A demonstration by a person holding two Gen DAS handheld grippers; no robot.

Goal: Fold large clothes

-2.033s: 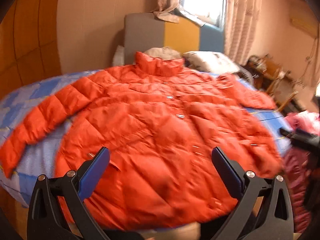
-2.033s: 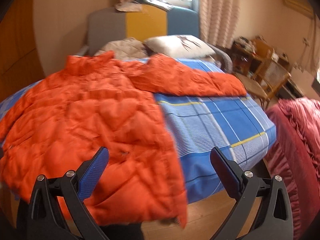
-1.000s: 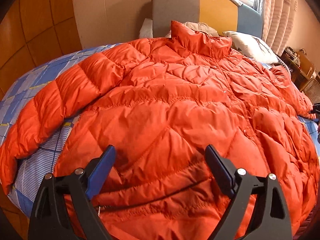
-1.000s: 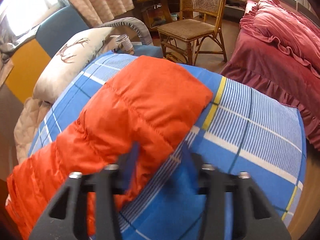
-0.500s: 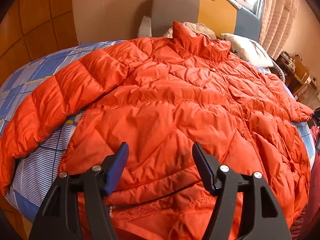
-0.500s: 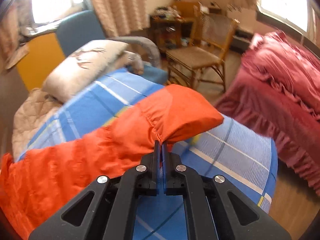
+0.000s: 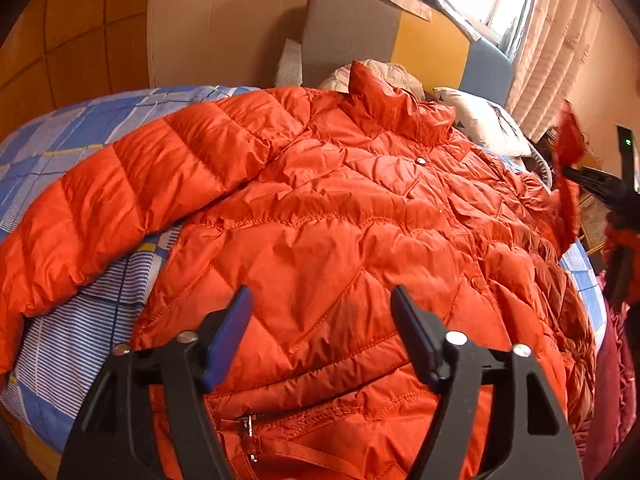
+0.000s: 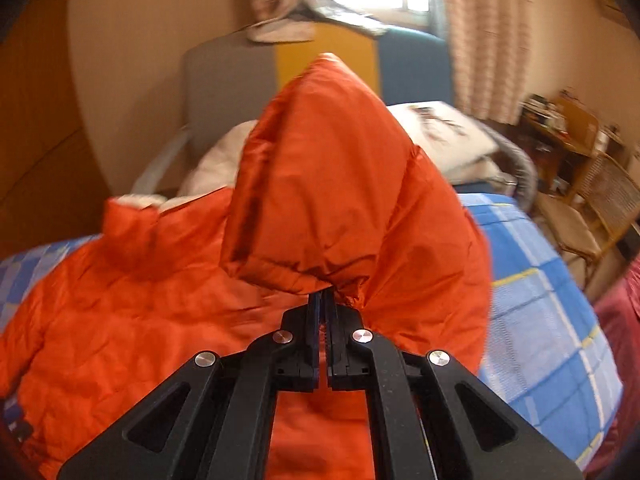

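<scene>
An orange quilted puffer jacket lies front up on a blue plaid bed, collar toward the headboard. Its left sleeve stretches out over the sheet. My left gripper is open, hovering just above the jacket's lower front near the hem zipper, holding nothing. My right gripper is shut on the cuff of the right sleeve, lifted high above the jacket body. The raised sleeve and right gripper show at the right edge of the left wrist view.
A grey, yellow and blue headboard and pillows stand at the far end. A wooden chair and cluttered desk are right of the bed. A maroon bedspread lies at the right edge. Wood panelling is on the left.
My right gripper closed on the right sleeve's cuff, lifted it off the sheet and swung it toward the jacket body. My left gripper narrowed somewhat and stayed over the lower front.
</scene>
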